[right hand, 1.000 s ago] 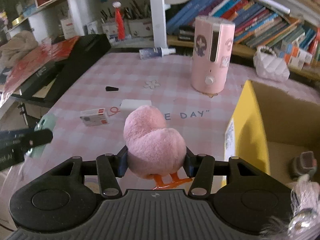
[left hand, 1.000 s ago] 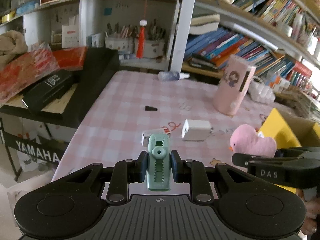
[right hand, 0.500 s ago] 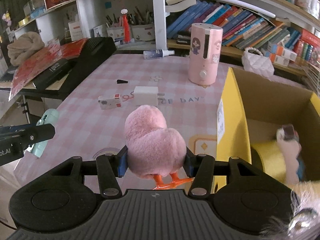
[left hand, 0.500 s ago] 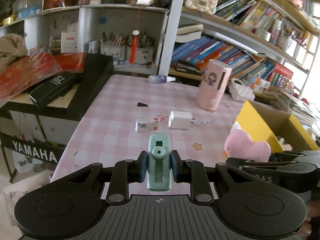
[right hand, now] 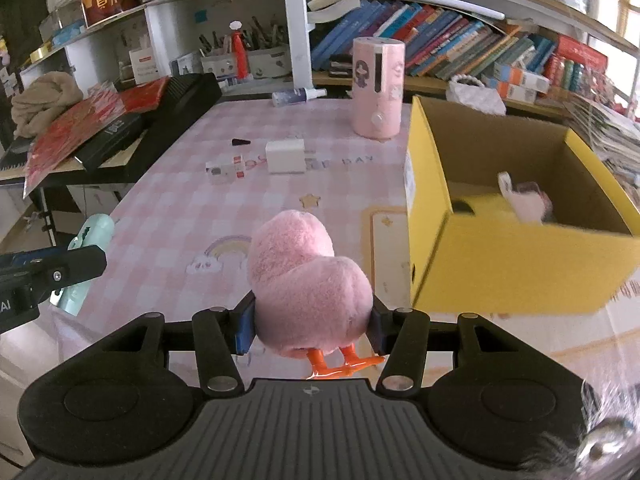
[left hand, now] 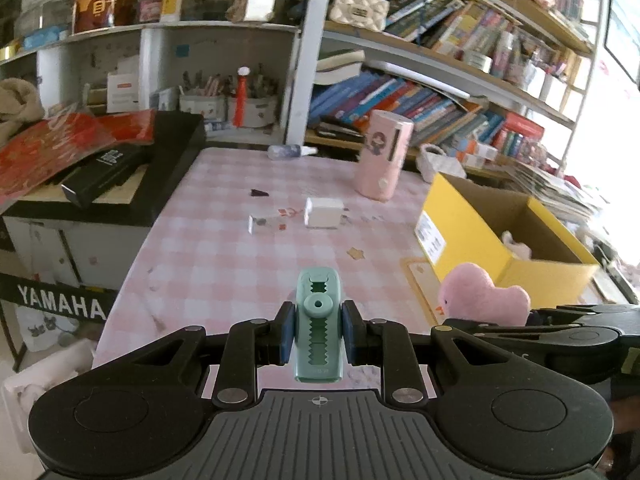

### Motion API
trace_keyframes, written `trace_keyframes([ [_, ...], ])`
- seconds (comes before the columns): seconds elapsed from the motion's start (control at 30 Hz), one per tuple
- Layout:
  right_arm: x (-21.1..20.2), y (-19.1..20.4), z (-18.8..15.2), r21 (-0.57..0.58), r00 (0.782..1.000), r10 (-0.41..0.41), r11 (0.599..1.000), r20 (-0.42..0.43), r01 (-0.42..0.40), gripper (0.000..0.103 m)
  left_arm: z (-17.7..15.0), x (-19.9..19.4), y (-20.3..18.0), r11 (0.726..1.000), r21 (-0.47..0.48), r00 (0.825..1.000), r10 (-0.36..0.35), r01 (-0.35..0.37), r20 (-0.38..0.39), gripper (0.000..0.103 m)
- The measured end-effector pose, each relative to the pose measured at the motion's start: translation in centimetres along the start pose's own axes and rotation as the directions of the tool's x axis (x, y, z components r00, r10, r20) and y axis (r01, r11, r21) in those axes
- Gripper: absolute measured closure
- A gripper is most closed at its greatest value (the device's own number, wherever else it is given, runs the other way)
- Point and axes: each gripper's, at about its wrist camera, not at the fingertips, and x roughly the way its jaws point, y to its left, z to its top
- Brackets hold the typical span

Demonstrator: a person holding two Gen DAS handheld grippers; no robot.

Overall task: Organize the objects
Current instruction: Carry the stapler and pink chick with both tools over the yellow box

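Observation:
My left gripper point(left hand: 318, 334) is shut on a mint-green crocodile-shaped clip point(left hand: 318, 326), held above the near edge of the pink checked table point(left hand: 240, 256). My right gripper point(right hand: 310, 326) is shut on a pink plush chick point(right hand: 308, 280) with orange feet, held above the table just left of the open yellow cardboard box point(right hand: 500, 256). The chick also shows in the left wrist view point(left hand: 480, 300), and the clip in the right wrist view point(right hand: 86, 260). The box point(left hand: 480, 232) holds a pink item point(right hand: 528, 200).
On the table lie a white block point(right hand: 285, 156), a small white-and-red box point(right hand: 225, 169), a black wedge point(right hand: 241, 142), a spray bottle point(right hand: 298, 96) and a tall pink humidifier point(right hand: 378, 88). A black keyboard case point(left hand: 132, 176) stands left; bookshelves stand behind.
Both grippers have pulled back and risen from the table, still holding the clip and the chick. The yellow box now shows more fully on the right.

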Motion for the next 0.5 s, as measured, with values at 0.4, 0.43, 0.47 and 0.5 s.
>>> trace_keyframes([
  [0.4, -3.9, -1.4, -5.1, 0.114, 0.997, -0.072, 0.991, -0.017, 0.073, 0.053, -2.6, -2.1, -2.5, 0.992, 0.087, 0.995, -0.088, 0.091, -0.035, 0.08],
  [0.43, -4.2, -1.6, -5.4, 0.125, 0.997, -0.081, 0.989, -0.019, 0.083, 0.053, -2.7, -2.2, -2.8, 0.99, 0.095, 0.994, -0.098, 0.102, -0.039, 0.08],
  [0.47, -4.6, -1.8, -5.9, 0.137, 0.996, -0.091, 0.986, -0.021, 0.093, 0.053, -2.9, -2.3, -3.1, 0.988, 0.102, 0.993, -0.109, 0.113, -0.042, 0.08],
  [0.5, -5.0, -2.1, -6.2, 0.15, 0.995, -0.102, 0.983, -0.023, 0.104, 0.053, -2.9, -2.3, -3.5, 0.985, 0.112, 0.991, -0.123, 0.128, -0.045, 0.08],
])
